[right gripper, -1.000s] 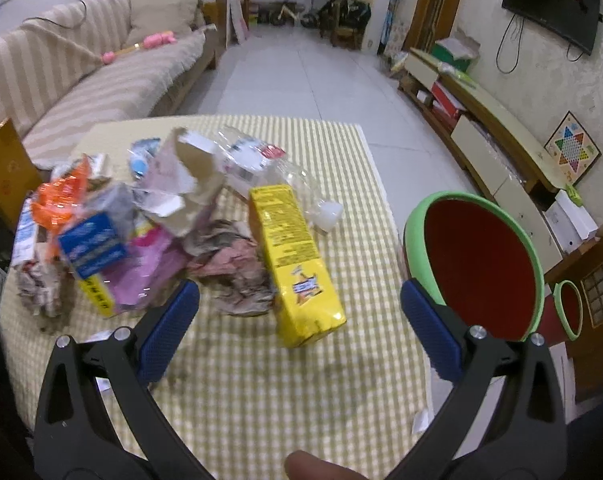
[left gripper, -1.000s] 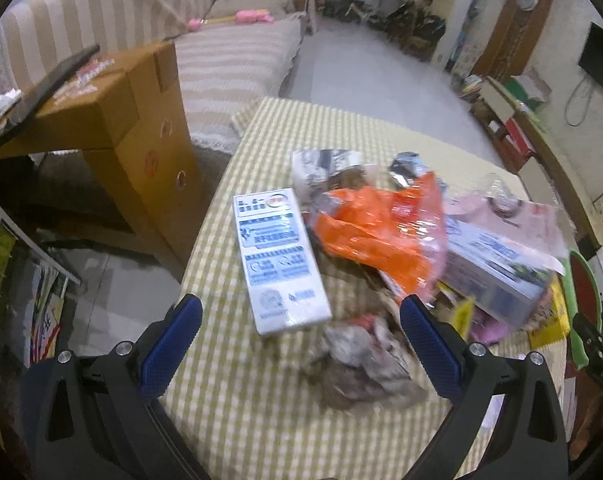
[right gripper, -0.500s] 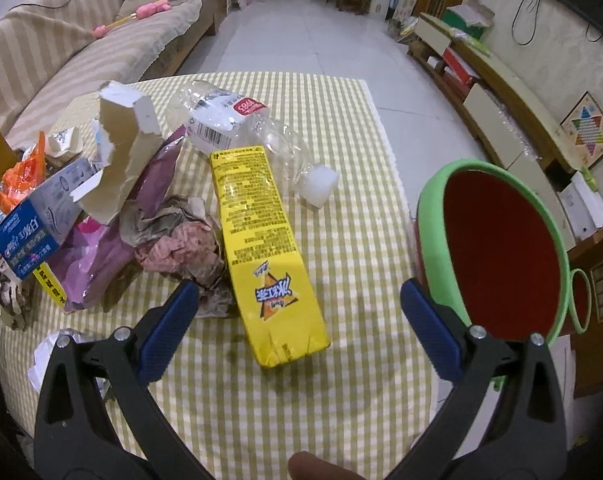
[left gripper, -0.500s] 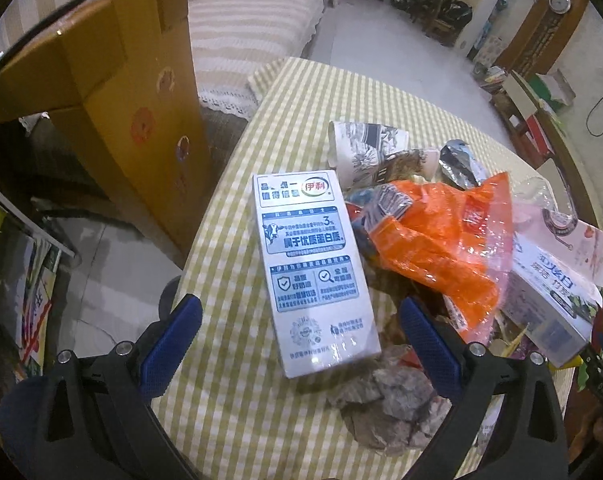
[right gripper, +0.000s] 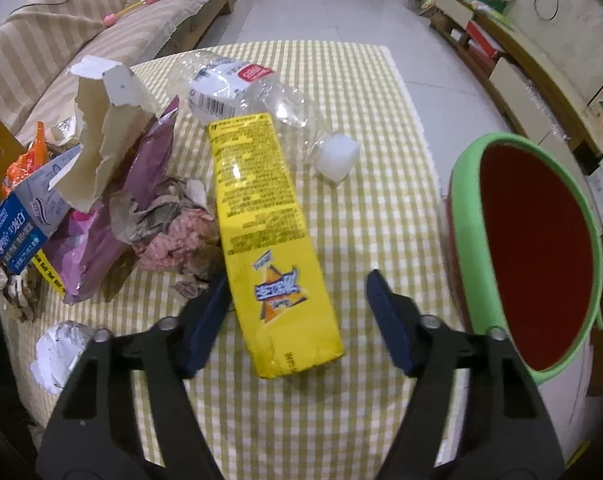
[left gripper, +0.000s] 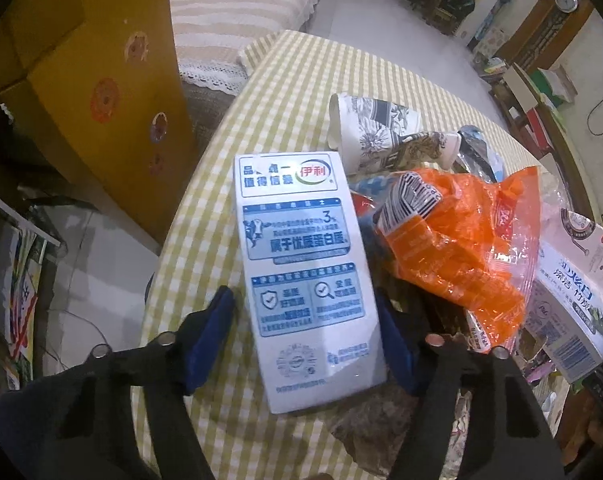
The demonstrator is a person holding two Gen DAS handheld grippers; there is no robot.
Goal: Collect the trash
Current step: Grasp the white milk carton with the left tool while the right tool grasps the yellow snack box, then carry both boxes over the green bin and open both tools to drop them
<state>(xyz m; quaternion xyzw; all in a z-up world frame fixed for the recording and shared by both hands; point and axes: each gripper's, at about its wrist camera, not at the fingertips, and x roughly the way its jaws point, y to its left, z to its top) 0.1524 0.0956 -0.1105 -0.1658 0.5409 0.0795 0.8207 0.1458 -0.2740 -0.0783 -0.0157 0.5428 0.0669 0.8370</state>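
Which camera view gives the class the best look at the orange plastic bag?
The left wrist view: the orange plastic bag fills the middle right, crumpled, lying close beside the white milk carton. The right wrist view shows only a small orange scrap at the far left edge, mostly hidden behind the toothpaste box.
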